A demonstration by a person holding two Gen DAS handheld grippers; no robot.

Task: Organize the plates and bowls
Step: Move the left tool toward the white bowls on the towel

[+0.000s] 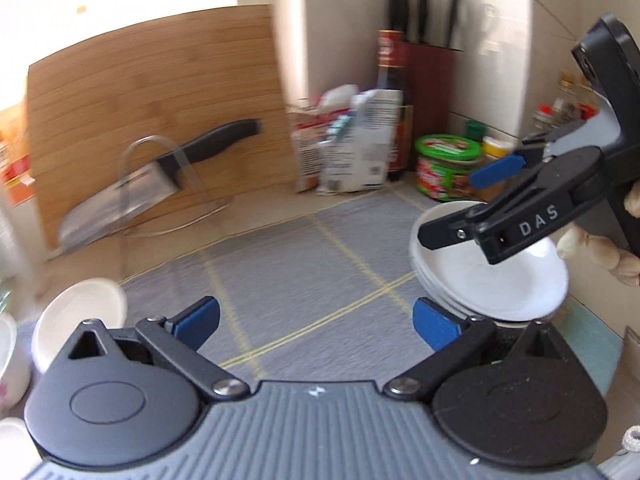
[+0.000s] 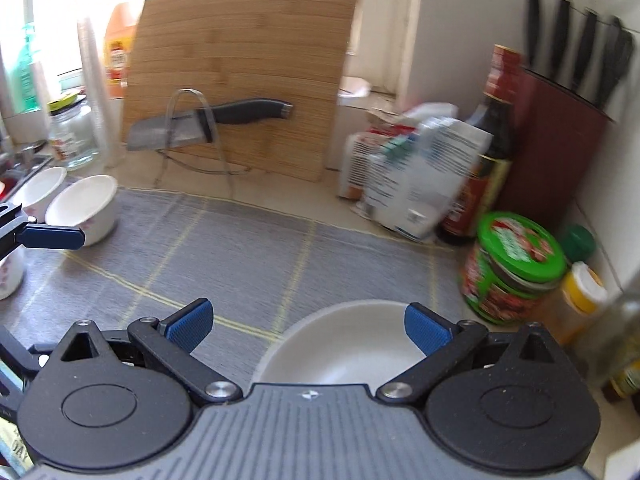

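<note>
A stack of white plates (image 1: 492, 280) sits on the grey mat (image 1: 288, 264) at the right; it shows in the right wrist view (image 2: 344, 348) between the fingers. My right gripper (image 2: 310, 326) is open and empty, hovering just above that stack; it also shows in the left wrist view (image 1: 472, 200). My left gripper (image 1: 316, 320) is open and empty above the mat. White bowls (image 2: 82, 210) stand at the mat's left edge, one also in the left wrist view (image 1: 80, 316).
A bamboo cutting board (image 1: 152, 108) leans at the back with a cleaver on a wire stand (image 1: 160, 176). Food packets (image 2: 412, 176), a dark bottle (image 2: 488, 152), a green-lidded jar (image 2: 512, 264) and a knife block (image 2: 560, 128) crowd the right corner. A glass jar (image 2: 72, 136) stands left.
</note>
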